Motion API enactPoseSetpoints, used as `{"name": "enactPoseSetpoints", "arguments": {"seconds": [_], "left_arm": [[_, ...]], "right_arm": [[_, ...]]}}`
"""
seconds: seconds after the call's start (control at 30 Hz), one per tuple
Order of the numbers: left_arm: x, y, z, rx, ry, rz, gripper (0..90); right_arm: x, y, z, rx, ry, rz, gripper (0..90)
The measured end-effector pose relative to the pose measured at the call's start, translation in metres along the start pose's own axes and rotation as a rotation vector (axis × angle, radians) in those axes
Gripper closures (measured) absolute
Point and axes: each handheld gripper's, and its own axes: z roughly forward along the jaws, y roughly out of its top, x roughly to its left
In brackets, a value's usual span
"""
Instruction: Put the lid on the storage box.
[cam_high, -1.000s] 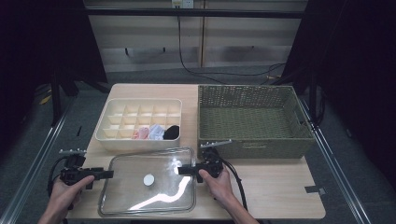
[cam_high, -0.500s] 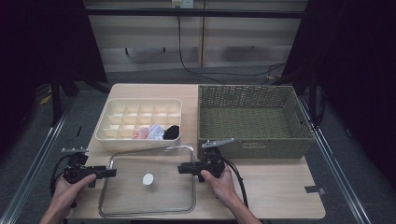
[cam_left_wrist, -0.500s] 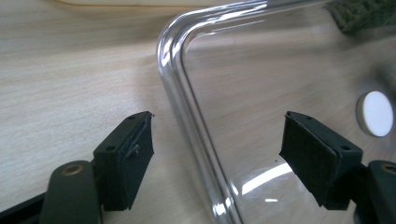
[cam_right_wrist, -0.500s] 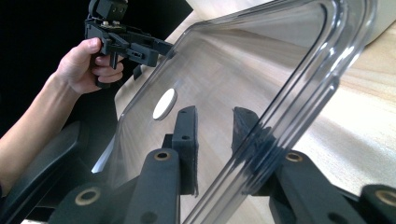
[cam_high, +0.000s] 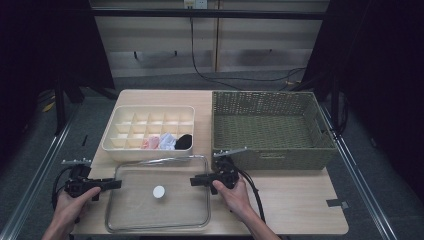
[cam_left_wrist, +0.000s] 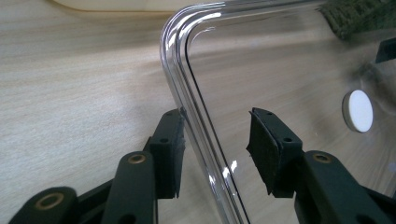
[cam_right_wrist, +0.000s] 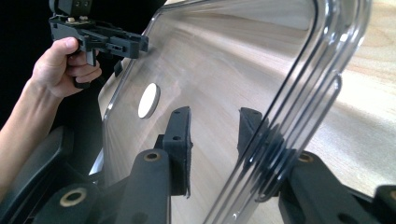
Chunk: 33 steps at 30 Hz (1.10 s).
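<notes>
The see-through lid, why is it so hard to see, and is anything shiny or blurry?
High view: the clear lid shows mostly by its glinting rim; the room behind is dark. Left gripper view: bright glare streaks along its edge. Right gripper view: the near rim looks soft and blurred.

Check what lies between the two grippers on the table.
The clear lid with its white knob spans the stretch between the left gripper and the right gripper, each at one edge; the high view shows it.
</notes>
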Motion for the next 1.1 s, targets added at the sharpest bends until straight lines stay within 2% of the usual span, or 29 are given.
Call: {"name": "enactPoseSetpoints", "arguments": {"seconds": [0.07,0.1,0.13,0.23,0.27,0.4,0.47,0.57,0.6,0.7,0.77,0.83,0.87,0.9,1.0,1.07,1.1], "left_arm": [[-0.001,0.0,0.0,-0.01,-0.003,-0.017,55.9],[0.0,0.001,-0.002,-0.011,0.009,0.004,56.1],[-0.002,0.001,-0.002,-0.028,0.008,-0.011,56.1],[-0.002,0.005,-0.003,-0.029,0.002,-0.003,54.1],[-0.003,0.005,-0.003,-0.045,-0.009,-0.024,54.3],[-0.003,0.007,-0.005,-0.036,-0.021,-0.009,54.5],[-0.004,0.007,-0.007,-0.048,-0.022,-0.008,56.5],[-0.003,0.007,-0.013,-0.08,-0.06,-0.004,62.1],[-0.004,0.007,-0.014,-0.086,-0.06,-0.017,63.1],[-0.007,0.009,-0.013,-0.066,-0.022,0.008,62.3],[-0.008,0.01,-0.012,-0.071,-0.025,0.011,61.0],[-0.007,0.011,-0.012,-0.074,-0.058,0.005,60.7],[-0.007,0.012,-0.012,-0.084,-0.072,-0.012,60.8],[-0.007,0.012,-0.012,-0.08,-0.077,0.009,60.8],[-0.009,0.013,-0.012,-0.08,-0.105,0.015,61.0],[-0.005,0.014,-0.014,-0.108,-0.165,-0.017,60.9],[-0.005,0.014,-0.014,-0.104,-0.16,-0.005,61.7]], "right_arm": [[0.0,0.001,0.001,0.003,-0.001,0.007,64.1],[0.0,0.001,0.002,0.004,-0.003,0.012,63.8],[-0.001,0.002,0.003,0.01,-0.009,0.016,63.2],[-0.002,0.002,0.004,0.012,-0.016,0.027,62.9],[-0.002,0.002,0.004,0.012,-0.019,0.03,62.9],[-0.003,0.001,0.004,0.013,-0.019,0.036,62.4],[-0.004,0.001,0.004,0.015,-0.024,0.042,61.5],[-0.006,0.0,0.004,0.018,-0.033,0.047,60.0],[-0.007,0.0,0.004,0.019,-0.03,0.053,59.8],[-0.006,0.0,0.004,0.018,-0.033,0.047,59.6],[-0.006,0.0,0.004,0.018,-0.037,0.052,59.3],[-0.007,0.0,0.004,0.019,-0.023,0.051,59.1],[-0.007,0.0,0.003,0.015,-0.014,0.053,59.2],[-0.007,0.0,0.003,0.012,-0.004,0.051,59.3],[-0.007,0.001,0.001,0.004,0.017,0.06,59.7],[-0.008,0.001,-0.001,-0.013,0.025,0.059,60.0],[-0.008,0.001,-0.002,-0.013,0.031,0.066,60.3]]}}
